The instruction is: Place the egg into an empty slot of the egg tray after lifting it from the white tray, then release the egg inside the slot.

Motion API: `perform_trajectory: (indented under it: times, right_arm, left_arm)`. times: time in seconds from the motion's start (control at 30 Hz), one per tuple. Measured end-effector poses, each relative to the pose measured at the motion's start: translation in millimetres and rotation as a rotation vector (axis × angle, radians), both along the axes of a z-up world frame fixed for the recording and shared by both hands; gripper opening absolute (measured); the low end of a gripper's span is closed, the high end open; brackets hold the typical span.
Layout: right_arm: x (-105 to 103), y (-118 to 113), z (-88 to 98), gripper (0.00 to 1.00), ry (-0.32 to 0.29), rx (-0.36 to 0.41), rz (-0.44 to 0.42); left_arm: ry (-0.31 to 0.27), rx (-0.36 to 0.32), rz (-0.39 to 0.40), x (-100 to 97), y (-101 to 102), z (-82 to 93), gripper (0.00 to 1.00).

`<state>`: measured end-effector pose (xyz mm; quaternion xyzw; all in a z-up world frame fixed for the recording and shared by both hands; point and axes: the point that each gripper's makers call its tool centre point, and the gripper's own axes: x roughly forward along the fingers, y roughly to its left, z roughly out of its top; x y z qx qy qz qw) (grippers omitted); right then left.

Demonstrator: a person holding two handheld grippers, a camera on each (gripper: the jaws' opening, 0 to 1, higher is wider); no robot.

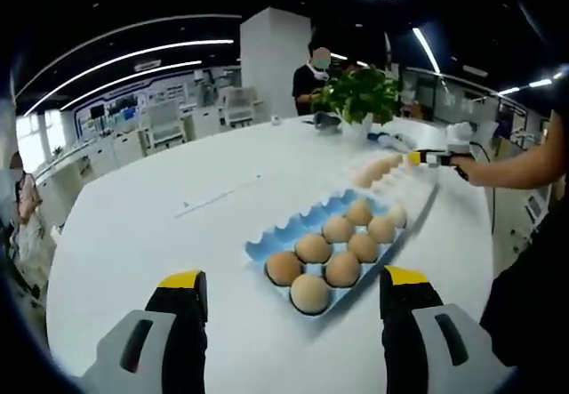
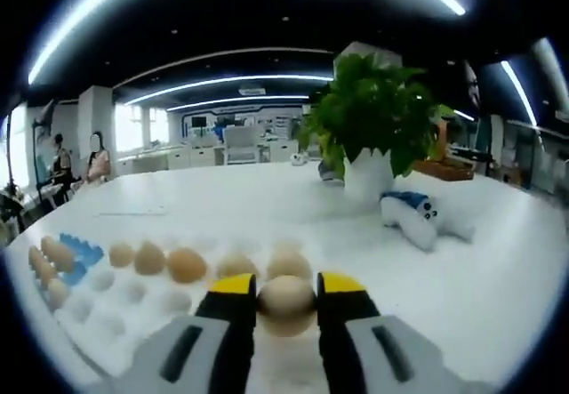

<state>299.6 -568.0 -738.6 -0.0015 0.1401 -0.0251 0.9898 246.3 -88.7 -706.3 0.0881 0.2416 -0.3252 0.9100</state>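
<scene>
In the left gripper view a blue egg tray [image 1: 271, 241] lies on the white table and holds several brown eggs [image 1: 313, 248]. My left gripper [image 1: 293, 287] stands open just in front of it, with nothing between its fingers. Farther back the white tray [image 1: 418, 200] carries more eggs [image 1: 375, 172], and my right gripper [image 1: 418, 157] hovers over its far end. In the right gripper view my right gripper [image 2: 286, 298] is shut on an egg [image 2: 286, 301] above the white tray [image 2: 133, 314]. The blue egg tray [image 2: 80, 253] shows at the left there.
A potted plant [image 2: 373, 114] in a white pot and a white-and-blue plush toy [image 2: 422, 216] stand on the table beyond the white tray. A person [image 1: 313, 76] is behind the table's far edge. Desks and chairs fill the room behind.
</scene>
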Motion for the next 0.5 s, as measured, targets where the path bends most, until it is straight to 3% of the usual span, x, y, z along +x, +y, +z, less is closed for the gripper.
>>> perform_trajectory:
  times: [0.2,0.3,0.5]
  right_arm:
    - [-4.2,38.4,31.9,0.26,-0.070,-0.010,0.100]
    - [-6.6,75.2,41.7,0.26,-0.082,-0.014,0.199]
    - [-6.7,140.6,49.8,0.26,-0.105,0.070,0.323]
  left_arm:
    - [-0.005,0.005,-0.031,0.0,-3.8,-1.5,0.80]
    - [-0.012,-0.007,-0.042,0.1,-7.0,-1.0,0.80]
    - [-0.015,-0.006,-0.036,2.1,-4.1,-2.5,0.80]
